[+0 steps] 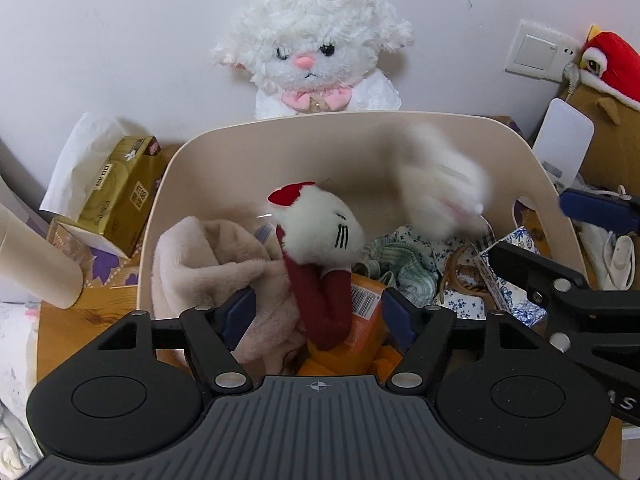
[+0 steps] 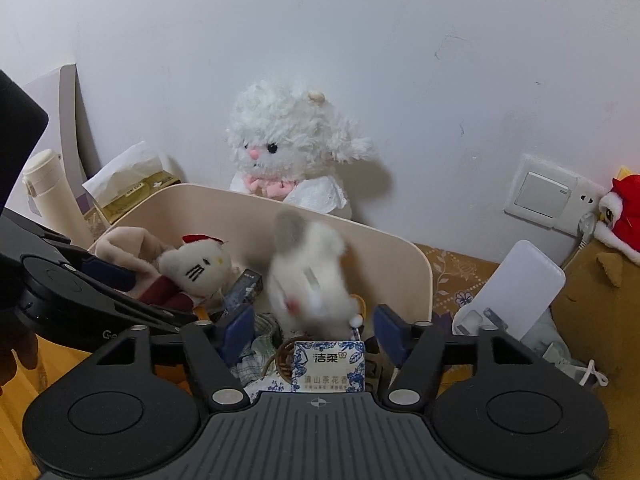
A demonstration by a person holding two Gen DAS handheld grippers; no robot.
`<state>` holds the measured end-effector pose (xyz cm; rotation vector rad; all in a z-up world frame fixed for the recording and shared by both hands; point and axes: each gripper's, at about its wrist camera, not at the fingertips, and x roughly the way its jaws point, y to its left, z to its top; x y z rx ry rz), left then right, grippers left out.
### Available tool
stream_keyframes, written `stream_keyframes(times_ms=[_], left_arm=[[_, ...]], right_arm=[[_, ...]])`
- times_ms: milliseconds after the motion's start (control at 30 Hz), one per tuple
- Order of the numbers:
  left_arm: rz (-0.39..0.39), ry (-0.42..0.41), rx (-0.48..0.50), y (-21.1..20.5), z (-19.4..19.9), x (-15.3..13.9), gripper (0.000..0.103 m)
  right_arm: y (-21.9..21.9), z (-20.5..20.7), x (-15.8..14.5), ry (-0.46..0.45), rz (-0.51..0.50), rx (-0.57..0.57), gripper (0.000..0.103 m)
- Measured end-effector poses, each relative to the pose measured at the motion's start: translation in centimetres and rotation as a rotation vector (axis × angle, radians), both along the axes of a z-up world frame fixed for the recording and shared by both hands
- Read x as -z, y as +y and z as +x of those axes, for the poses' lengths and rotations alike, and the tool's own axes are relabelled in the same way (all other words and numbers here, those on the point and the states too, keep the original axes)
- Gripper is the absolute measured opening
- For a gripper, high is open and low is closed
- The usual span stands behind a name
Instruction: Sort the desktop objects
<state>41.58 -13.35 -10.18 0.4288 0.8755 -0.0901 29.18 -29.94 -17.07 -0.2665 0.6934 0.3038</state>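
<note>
The left claw [image 1: 318,312] is released: its two blue pads stand wide apart, and between them hang the dark red legs of a cat plush [image 1: 320,232] with a red bow. The pads do not touch it. The plush leans on a beige soft cloth [image 1: 208,272] inside the cream basket [image 1: 160,200], ahead of this claw.

The right claw [image 2: 316,332] is also released, with nothing between its pads. Just ahead of it and a little above, a white fluffy toy [image 2: 312,276] is blurred over the basket; I cannot tell if it touches anything. Directly below this claw lies a blue-flowered tissue pack [image 2: 328,366]. A white lamb plush [image 2: 288,148] sits behind the basket.
</note>
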Motion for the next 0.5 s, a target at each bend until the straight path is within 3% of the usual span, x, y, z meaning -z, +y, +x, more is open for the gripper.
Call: stream_keyframes(times_ms=[167,500], left_arm=[[-0.005,-0.015,-0.004,-0.1,-0.6,-0.9,0.081],[0.008,-0.053,0.004,0.4,-3.4,-2.7,0.082]], right_arm=[[-0.7,-0.6,-1.1,-0.007,0.031,0.023,0.102],[-0.7,-2.2,-2.7,0.021,0.091,0.054,0.103]])
